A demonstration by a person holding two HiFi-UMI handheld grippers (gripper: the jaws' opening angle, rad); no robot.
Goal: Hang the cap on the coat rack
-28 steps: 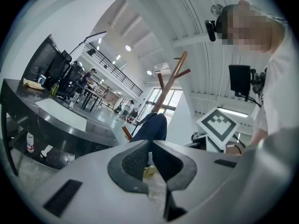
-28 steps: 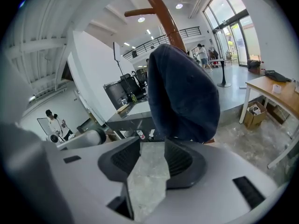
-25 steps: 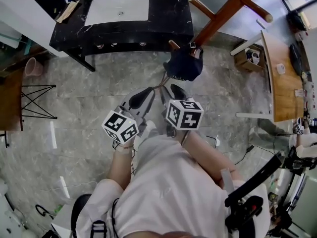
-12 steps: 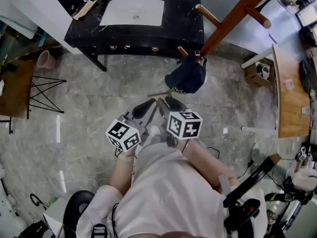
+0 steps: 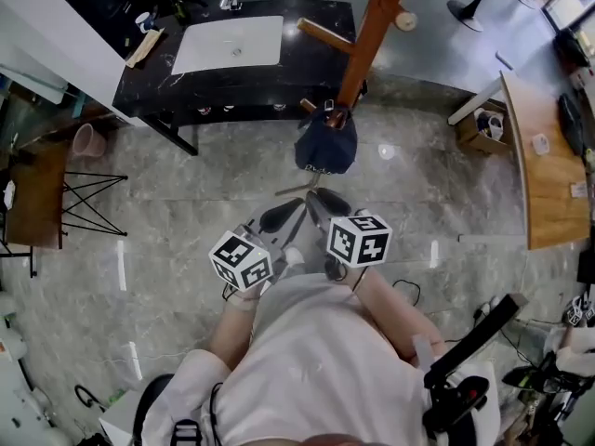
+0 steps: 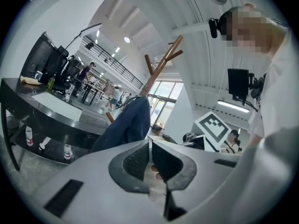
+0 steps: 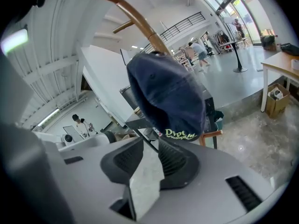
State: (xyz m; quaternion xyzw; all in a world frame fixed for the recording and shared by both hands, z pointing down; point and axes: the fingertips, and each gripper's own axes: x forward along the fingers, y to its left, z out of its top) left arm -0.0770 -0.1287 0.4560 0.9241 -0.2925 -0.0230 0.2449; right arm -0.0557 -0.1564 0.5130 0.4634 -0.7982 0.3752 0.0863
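Note:
A navy blue cap [image 5: 325, 142] hangs from a lower peg of the brown wooden coat rack [image 5: 372, 26], with pale lettering on its lower edge [image 7: 180, 134]. Both grippers hover side by side just short of it, over the person's lap. My left gripper [image 5: 279, 216] has its jaws closed together with nothing between them; in its own view the cap [image 6: 126, 125] and rack [image 6: 161, 62] stand ahead. My right gripper [image 5: 325, 203] stands slightly open and empty, a little below the cap [image 7: 168, 97], not touching it. The rack's pegs [image 7: 135, 15] rise above.
A black counter [image 5: 307, 63] with a white sink [image 5: 228, 43] stands behind the rack. A wooden desk [image 5: 544, 175] and a cardboard box [image 5: 483, 124] are at the right, a wire stand [image 5: 70, 203] at the left. Cables lie on the grey stone floor [image 5: 186, 184].
The cap now hangs straight down from the peg. Both grippers have drawn back from it toward the person, and the head view has shifted.

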